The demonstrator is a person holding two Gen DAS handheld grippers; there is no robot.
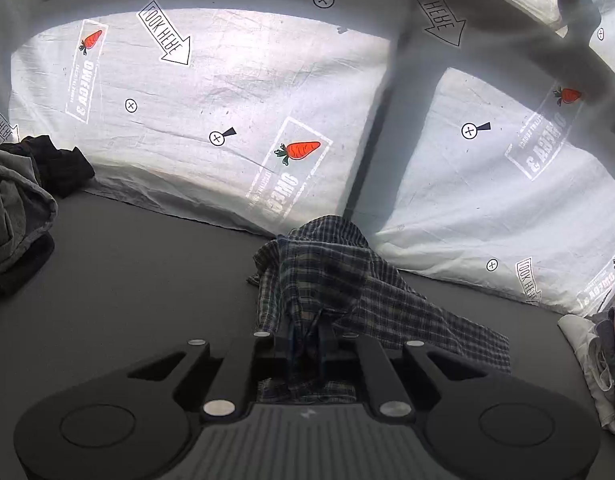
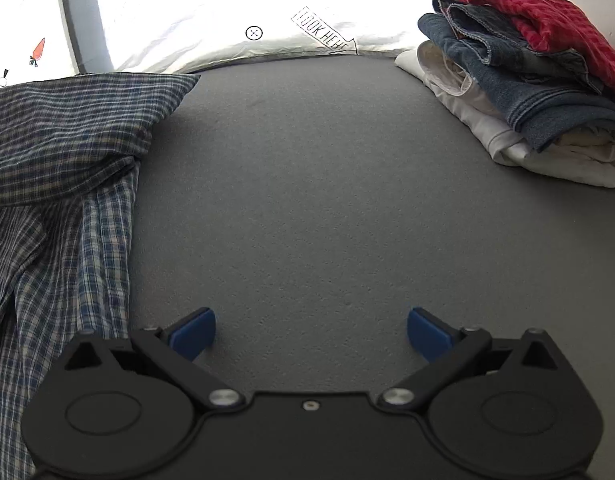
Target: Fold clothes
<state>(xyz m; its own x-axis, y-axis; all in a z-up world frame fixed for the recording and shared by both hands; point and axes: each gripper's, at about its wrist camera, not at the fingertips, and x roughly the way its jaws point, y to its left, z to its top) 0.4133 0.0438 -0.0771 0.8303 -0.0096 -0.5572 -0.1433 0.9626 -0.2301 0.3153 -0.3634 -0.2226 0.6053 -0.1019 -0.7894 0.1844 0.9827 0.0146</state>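
Observation:
A blue and white plaid shirt (image 1: 335,280) lies bunched on the grey table surface (image 1: 147,272). My left gripper (image 1: 305,346) is shut on a fold of the plaid shirt, and the cloth rises from the jaws and drapes away to the right. In the right wrist view the same plaid shirt (image 2: 59,168) lies spread along the left side. My right gripper (image 2: 310,330) is open and empty just above the bare grey surface (image 2: 307,180), to the right of the shirt, with its blue pads (image 2: 193,332) wide apart.
A stack of folded clothes, red on denim on white (image 2: 527,80), sits at the far right; it shows at the right edge of the left view (image 1: 603,360). A heap of grey and dark clothes (image 1: 23,200) lies at the left. A white printed sheet (image 1: 227,100) backs the table.

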